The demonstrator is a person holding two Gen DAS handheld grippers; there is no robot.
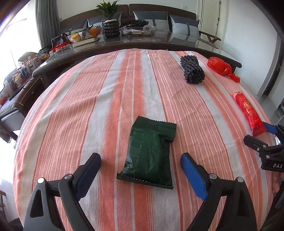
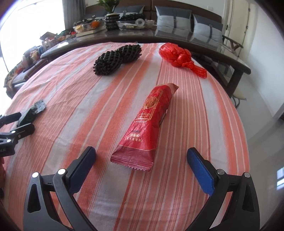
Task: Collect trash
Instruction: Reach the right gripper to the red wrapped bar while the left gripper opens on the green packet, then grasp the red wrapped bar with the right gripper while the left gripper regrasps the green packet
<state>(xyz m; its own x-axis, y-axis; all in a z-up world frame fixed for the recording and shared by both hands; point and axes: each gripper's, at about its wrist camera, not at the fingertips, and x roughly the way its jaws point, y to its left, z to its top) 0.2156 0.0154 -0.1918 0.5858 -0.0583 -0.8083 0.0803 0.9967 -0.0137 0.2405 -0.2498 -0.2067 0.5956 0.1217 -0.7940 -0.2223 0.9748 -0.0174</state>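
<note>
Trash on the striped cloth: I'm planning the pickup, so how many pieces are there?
4: green wrapper at left gripper, red wrapper at right gripper, black foam net and red bag farther back.

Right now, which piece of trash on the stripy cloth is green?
The flat green wrapper, lying right in front of the left gripper. The long wrapper and knotted bag are red, and the foam net is black.

Striped cloth (image 1: 110, 99) on table; potted plant (image 1: 108, 10), cushions (image 1: 184, 26) behind (sofa).
</note>
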